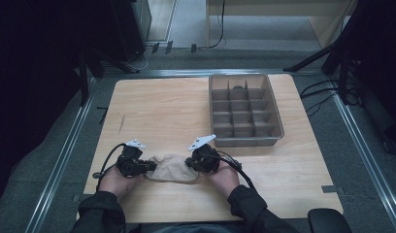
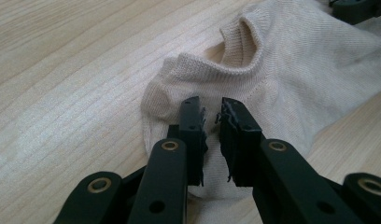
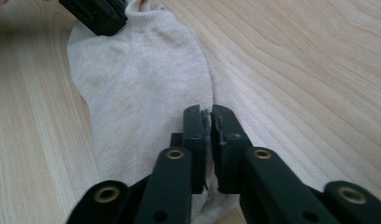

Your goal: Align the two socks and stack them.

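A beige sock (image 1: 171,169) lay flat on the bench (image 1: 157,111) near its front edge, the left gripper (image 2: 212,116) narrowly parted over its cuffed end (no cloth pinched) and the right gripper (image 3: 208,114) nearly closed at the other end.

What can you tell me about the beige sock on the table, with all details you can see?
The sock is a short ankle sock of beige ribbed knit, lying flat on the wooden table near the person's edge. Its cuff opening, with a raised heel tab, is at the left tool's end, the toe at the right tool's end. The left tool has its jaws slightly apart over the heel. The right tool pinches the toe end, jaws nearly together.
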### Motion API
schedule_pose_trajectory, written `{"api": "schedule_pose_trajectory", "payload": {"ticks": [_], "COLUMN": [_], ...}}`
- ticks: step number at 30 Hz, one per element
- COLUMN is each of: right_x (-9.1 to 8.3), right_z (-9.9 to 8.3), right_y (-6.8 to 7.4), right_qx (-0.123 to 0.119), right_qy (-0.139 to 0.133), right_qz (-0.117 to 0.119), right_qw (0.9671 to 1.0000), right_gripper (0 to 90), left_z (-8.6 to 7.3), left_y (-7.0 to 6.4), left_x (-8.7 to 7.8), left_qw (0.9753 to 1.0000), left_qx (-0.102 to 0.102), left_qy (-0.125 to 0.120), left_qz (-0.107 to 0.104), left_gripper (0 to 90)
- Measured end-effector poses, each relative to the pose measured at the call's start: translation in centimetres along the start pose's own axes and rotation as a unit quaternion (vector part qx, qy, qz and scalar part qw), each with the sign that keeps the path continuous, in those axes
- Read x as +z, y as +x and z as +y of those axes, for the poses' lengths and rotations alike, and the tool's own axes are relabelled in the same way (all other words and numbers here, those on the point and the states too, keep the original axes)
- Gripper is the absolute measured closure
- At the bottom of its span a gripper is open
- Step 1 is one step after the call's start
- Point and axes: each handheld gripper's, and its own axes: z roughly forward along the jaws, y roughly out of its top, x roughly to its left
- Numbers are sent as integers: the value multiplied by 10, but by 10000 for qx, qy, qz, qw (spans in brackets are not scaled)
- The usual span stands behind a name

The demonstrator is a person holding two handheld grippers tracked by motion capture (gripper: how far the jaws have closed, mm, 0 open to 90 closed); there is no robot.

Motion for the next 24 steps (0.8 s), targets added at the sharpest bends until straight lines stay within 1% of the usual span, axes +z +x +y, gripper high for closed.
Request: {"api": "schedule_pose_trajectory", "payload": {"ticks": [1, 3, 7, 12, 14, 16, 18, 19, 20, 21, 22, 24], "right_x": [1, 1, -9, -22, -24, -22, -16, -14, -11, -9, -6, -7], "right_z": [0, 1, 7, 15, 18, 20, 19, 18, 17, 16, 14, 14], "right_y": [1, 2, 4, 5, 4, 1, -2, -4, -6, -7, -10, -11], "right_qx": [-12, -29, -140, -166, -191, -222, -184, -197, -146, -167, -77, -35], "right_qy": [-3, 11, -50, -141, -156, -159, -85, -70, -31, -38, -41, -139], "right_qz": [5, 9, -37, -12, -71, -119, -194, -191, -234, -240, -214, -176], "right_qw": [10000, 10000, 9999, 9998, 9997, 9996, 9996, 9996, 9996, 9996, 9997, 9997], "right_gripper": [885, 893, 897, 896, 896, 896, 895, 895, 892, 890, 884, 857], "left_z": [0, 0, 0, 0, 0, 0, 0, 0, 0, 0, 0, 0], "left_y": [0, 0, 0, 0, 0, 0, 0, 0, 0, 0, 0, 0], "left_x": [0, 0, 0, 0, 0, 0, 0, 0, 0, 0, 0, 0], "left_qw": [10000, 10000, 10000, 10000, 10000, 10000, 10000, 10000, 10000, 10000, 10000, 10000], "left_qx": [-7, 0, 7, 13, 13, 20, 13, 14, 18, 10, 2, -5], "left_qy": [-7, -5, -1, -8, -7, -10, -18, -17, -17, -14, -20, -24], "left_qz": [-2, -7, -6, 11, -2, 7, -2, -7, -13, -20, -16, -12], "left_gripper": [777, 777, 776, 775, 775, 774, 771, 770, 768, 766, 762, 757]}}
